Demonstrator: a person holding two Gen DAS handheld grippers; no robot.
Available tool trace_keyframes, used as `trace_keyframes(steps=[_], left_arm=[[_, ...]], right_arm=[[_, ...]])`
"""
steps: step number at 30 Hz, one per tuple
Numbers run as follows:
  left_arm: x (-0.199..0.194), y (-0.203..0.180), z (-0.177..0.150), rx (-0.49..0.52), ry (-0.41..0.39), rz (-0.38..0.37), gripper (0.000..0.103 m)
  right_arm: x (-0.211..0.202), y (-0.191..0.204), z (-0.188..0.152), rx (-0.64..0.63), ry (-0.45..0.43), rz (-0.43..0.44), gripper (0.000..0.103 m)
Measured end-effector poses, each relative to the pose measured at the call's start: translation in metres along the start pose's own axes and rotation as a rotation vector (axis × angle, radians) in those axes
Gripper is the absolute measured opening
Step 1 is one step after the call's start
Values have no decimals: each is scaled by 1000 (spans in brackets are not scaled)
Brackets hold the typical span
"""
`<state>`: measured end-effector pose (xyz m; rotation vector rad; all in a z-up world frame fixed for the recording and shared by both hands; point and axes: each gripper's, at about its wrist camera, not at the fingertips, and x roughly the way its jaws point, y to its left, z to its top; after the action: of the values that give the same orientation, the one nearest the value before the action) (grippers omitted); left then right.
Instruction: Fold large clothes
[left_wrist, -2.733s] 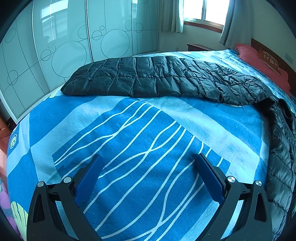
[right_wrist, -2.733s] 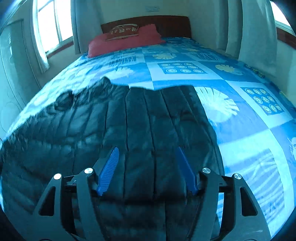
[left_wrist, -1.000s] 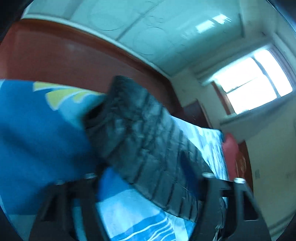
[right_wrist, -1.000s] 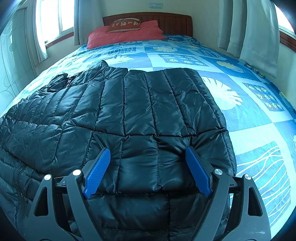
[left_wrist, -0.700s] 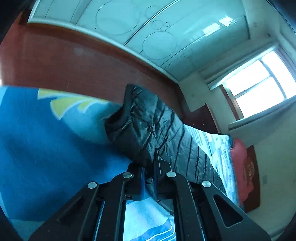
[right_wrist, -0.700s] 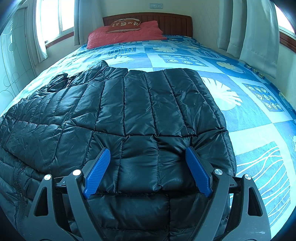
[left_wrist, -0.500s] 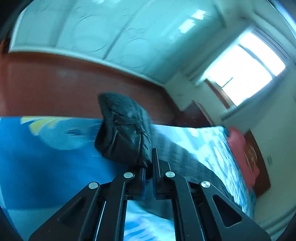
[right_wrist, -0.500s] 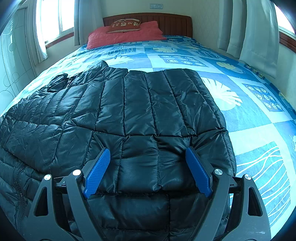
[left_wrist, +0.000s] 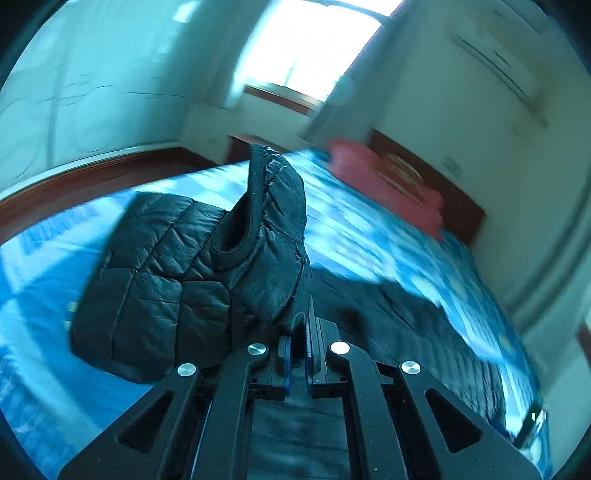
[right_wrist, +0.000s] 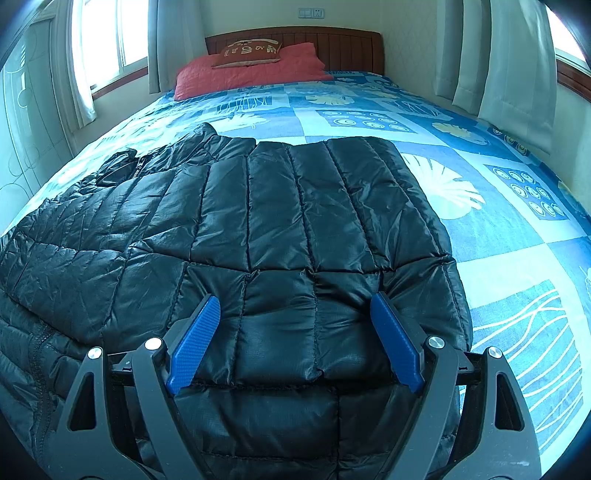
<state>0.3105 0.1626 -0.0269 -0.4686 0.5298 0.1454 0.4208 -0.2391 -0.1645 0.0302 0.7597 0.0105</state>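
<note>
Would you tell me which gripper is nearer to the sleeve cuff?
Left. The left gripper is shut on the sleeve near its cuff, holding it up; the right gripper hovers open over the jacket's body.

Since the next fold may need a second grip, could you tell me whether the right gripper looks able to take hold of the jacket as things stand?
Probably yes. The right gripper stands open with the jacket lying flat between and below its fingers, and nothing sits in between.
</note>
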Motion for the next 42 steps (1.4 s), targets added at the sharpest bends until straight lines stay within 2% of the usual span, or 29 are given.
trace_keyframes(steps=[4, 9, 17, 19, 20, 22, 23, 24, 28, 32, 33, 36, 39, 42], left_arm=[[22, -60, -28, 135, 56, -28, 5], [46, -113, -72, 239, 140, -43, 5], [84, -170, -128, 365, 251, -46, 5], [92, -181, -138, 392, 287, -58, 8], [94, -185, -142, 404, 299, -61, 14], [89, -192, -147, 429, 315, -76, 41], [85, -194, -149, 433, 312, -79, 61], [77, -195, -149, 437, 294, -89, 68], [51, -195, -144, 474, 265, -131, 70], [26, -174, -134, 478, 233, -130, 70], [19, -163, -129, 471, 223, -114, 70], [5, -127, -113, 430, 184, -59, 71], [-4, -92, -97, 389, 145, 9, 71], [-9, -59, -85, 347, 120, 75, 71]], right_arm=[[-1, -1, 0, 5, -3, 4, 83], [-1, -3, 0, 9, -6, 9, 83], [-1, -3, -1, 14, -9, 15, 84], [-2, -3, -1, 14, -9, 15, 84], [-1, -3, -1, 14, -9, 15, 84], [-2, -3, -1, 14, -9, 14, 84], [-2, -3, -1, 14, -9, 13, 84], [-2, -2, -1, 13, -8, 13, 84], [-2, -2, 0, 11, -2, 10, 84], [-16, 1, 6, 27, -13, 7, 84], [-23, 2, 7, 51, -29, 17, 84], [-43, 16, 14, 137, -49, 134, 84], [-41, 50, 25, 124, -3, 231, 84], [-26, 85, 30, 105, 49, 272, 84]])
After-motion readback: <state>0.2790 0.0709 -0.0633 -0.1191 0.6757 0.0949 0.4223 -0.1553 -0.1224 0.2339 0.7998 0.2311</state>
